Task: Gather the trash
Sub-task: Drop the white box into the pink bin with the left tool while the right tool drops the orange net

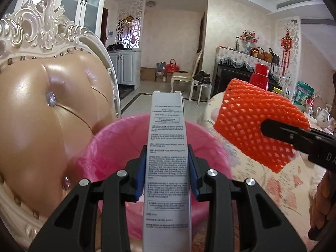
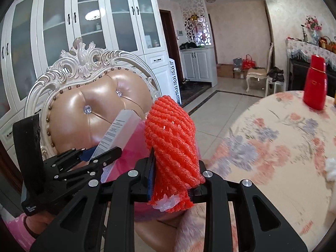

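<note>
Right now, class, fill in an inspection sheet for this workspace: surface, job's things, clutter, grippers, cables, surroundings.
Surface: table with floral cloth.
Job's things: white printed carton, orange foam net, bin with pink liner beneath the carton.
Clutter: red bottle standing on the table; white scrap at its edge.
Grippers: left gripper clamps the carton; right gripper clamps the net.
Cables: nothing seen.
Surroundings: tufted ornate chair, white glass-door cabinets, tiled floor.
</note>
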Motion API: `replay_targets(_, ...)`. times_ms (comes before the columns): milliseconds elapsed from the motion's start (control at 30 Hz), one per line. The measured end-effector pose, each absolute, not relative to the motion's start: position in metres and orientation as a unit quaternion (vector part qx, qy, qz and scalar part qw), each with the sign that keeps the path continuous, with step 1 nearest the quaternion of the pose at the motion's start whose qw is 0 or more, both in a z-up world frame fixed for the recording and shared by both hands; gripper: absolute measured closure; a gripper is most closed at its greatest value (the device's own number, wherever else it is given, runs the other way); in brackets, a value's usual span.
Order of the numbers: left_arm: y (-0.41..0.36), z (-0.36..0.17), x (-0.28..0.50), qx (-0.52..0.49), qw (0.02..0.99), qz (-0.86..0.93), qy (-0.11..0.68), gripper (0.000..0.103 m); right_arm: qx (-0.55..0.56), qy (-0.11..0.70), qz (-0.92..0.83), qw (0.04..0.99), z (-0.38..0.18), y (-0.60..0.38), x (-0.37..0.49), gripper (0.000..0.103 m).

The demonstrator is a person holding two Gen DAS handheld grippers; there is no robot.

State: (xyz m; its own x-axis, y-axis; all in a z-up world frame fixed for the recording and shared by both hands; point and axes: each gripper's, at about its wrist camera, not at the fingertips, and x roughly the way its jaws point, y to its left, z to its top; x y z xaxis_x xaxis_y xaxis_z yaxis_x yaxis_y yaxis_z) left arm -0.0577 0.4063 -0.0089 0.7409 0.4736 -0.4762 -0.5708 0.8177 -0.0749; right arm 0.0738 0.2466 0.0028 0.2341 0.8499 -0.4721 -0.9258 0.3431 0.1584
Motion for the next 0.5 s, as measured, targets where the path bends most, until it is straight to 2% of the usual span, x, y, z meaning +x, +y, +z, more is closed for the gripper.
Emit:
replay_targets(300,0.455,-0.025,-0.042,-0.13,0.912,0.313,0.231,0.068,-0.077,0.265,0.575,0.77,-0.013,0.299,0.086,0.075)
replay_targets(333,0.46,-0.027,-0.041,-0.135,0.911,0.315,0.231,0.065,-0.081,0.267,0.576,0.769,-0.015,0.303,0.087,0.073)
replay_targets(367,0.462,-0.028,-0.041,-0.138,0.91,0.314,0.232,0.06,-0.086,0.266,0.575,0.769,-0.017,0.307,0.086,0.062)
replay_targets(400,0.465,-0.029,-0.041,-0.142,0.91,0.314,0.231,0.046,-0.091,0.265,0.572,0.771,-0.019,0.31,0.087,0.04)
replay_targets(433,0.467,-0.029,-0.042,-0.145,0.909,0.32,0.226,0.033,-0.092,0.265,0.572,0.771,-0.02,0.312,0.087,0.03)
replay_targets(500,0.467,-0.027,-0.048,-0.15,0.908,0.328,0.211,0.03,-0.084,0.257,0.574,0.773,-0.021,0.306,0.088,0.026)
